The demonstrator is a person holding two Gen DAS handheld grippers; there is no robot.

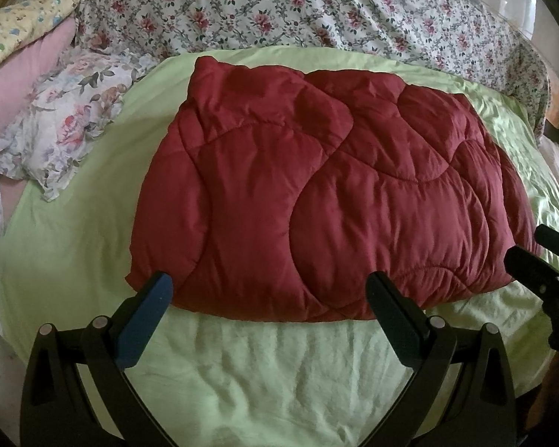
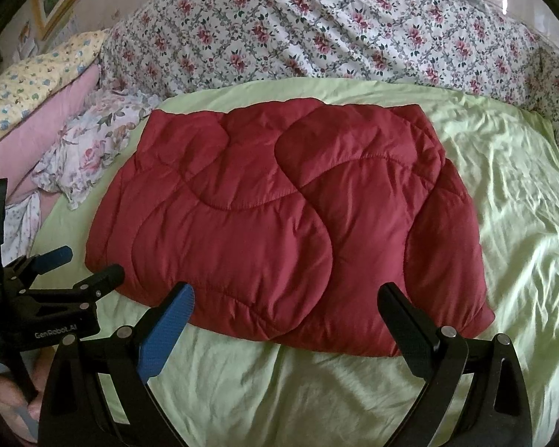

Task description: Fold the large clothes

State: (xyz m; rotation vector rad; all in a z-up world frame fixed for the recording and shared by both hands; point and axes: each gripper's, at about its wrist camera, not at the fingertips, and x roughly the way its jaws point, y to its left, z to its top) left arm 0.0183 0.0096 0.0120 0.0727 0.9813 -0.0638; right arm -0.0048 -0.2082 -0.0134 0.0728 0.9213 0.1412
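Lying folded into a thick rectangular bundle, the red quilted comforter [image 1: 316, 193] rests in the middle of the bed's pale green sheet [image 1: 242, 372]. Both claws hover at its near edge with fingers spread wide and nothing between them: the left claw [image 1: 272, 298] toward the near left corner, the right claw [image 2: 287, 305] toward the near right side. A flowered pillow [image 1: 67, 134] sits just beside the bundle's left edge, a pink pillow [image 1: 26, 78] behind it. A rose-patterned cover [image 2: 354, 29] lies across the far side of the bed.
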